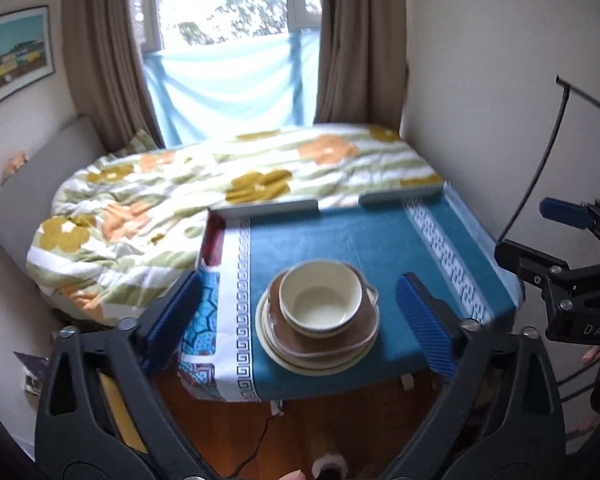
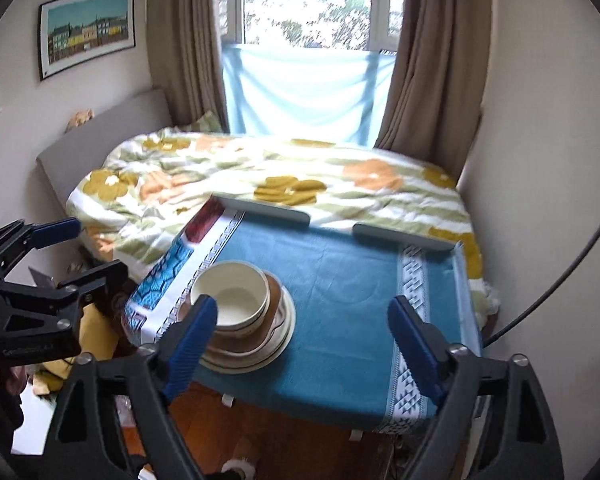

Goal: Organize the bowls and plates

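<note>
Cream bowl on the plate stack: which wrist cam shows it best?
Left wrist. The cream bowl sits centred between the open fingers of the left gripper, with its rim and inside unobstructed atop the brown plate. In the right wrist view the bowl is off to the left, its near rim partly covered by a blue finger.

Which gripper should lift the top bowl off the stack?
Left, probably. The left gripper is open and frames the bowl squarely; the right gripper is centred on bare tablecloth beside the stack.
</note>
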Available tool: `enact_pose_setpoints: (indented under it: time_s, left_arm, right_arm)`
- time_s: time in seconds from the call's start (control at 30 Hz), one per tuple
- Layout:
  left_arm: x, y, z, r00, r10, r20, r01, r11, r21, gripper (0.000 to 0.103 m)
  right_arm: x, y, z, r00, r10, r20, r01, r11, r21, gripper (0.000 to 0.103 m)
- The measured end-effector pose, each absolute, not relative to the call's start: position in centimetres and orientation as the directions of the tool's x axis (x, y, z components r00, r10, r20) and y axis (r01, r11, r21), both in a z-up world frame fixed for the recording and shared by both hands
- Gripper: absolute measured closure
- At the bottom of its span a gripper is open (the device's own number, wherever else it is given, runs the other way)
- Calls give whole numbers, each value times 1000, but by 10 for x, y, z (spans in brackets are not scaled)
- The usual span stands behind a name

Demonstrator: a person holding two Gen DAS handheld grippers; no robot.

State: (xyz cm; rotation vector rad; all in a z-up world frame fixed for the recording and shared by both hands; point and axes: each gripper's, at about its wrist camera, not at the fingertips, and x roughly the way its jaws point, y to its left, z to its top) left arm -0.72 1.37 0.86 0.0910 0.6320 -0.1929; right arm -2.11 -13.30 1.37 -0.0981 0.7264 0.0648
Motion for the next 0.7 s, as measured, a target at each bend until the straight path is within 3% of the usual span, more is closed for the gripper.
enact_pose_setpoints:
  time_s: [0.13, 0.47, 0.7]
  left_arm:
    - [-41, 17, 39, 873, -128, -472, 153, 988, 17, 0]
    - [-76, 15, 56, 908, -118, -403, 129, 992, 1, 0]
    - [-83, 18, 61, 913, -118, -390, 127, 992, -3, 0]
  right_arm:
    - [-49, -150, 46, 820, -76, -567, 42, 996, -73, 12]
    - [-91, -152, 66, 890, -100, -444, 95, 995, -34, 11]
    - [-100, -149, 70, 902, -111, -416, 109, 994, -30, 11]
